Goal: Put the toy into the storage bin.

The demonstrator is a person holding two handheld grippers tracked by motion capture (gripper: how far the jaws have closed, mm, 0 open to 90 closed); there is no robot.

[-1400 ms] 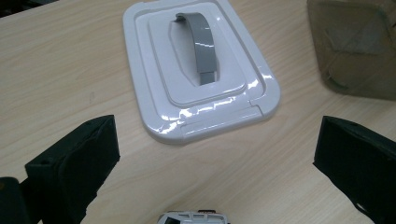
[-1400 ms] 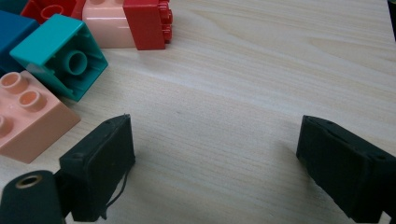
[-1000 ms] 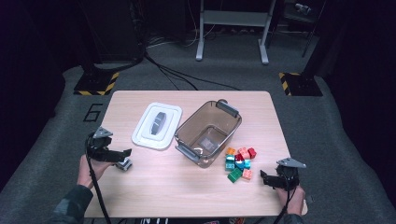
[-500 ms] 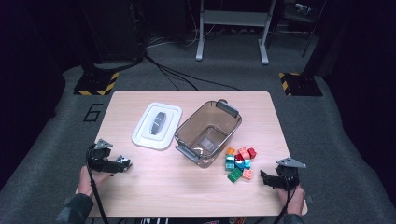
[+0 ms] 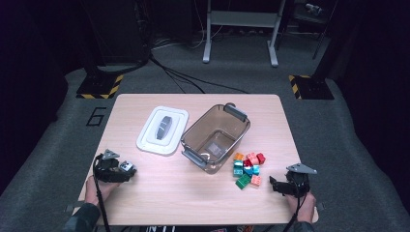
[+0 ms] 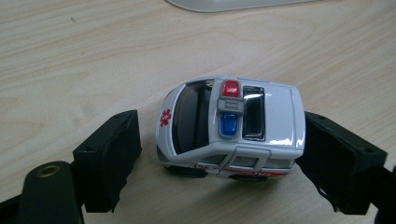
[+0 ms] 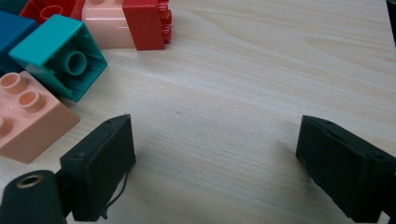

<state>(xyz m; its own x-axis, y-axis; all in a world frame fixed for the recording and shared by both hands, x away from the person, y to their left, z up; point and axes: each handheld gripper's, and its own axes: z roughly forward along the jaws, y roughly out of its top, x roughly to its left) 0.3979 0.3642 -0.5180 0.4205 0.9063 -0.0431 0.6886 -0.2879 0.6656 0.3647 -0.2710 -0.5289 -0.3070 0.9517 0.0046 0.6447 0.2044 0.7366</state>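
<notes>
A white toy ambulance (image 6: 233,126) with red and blue roof lights stands on the table near the front left. My left gripper (image 5: 124,169) is low over the table with the ambulance between its jaws. The jaws have just been closing. One pad (image 6: 327,158) is at the car's end, while the other pad (image 6: 109,156) is still a small gap away. My right gripper (image 7: 215,154) rests open at the front right with bare wood between its pads. It is just to the right of a pile of coloured bricks (image 5: 247,168).
A clear plastic bin (image 5: 193,130) with grey handles sits empty at mid-table. Its white lid (image 5: 162,129) lies flat to the left of it. Bare wood (image 5: 193,203) runs along the front edge between my hands. Dark floor surrounds the table.
My left hand has come down toward the table, and its jaws now sit narrower around the toy ambulance. The right hand, bricks, bin and lid have not moved.
</notes>
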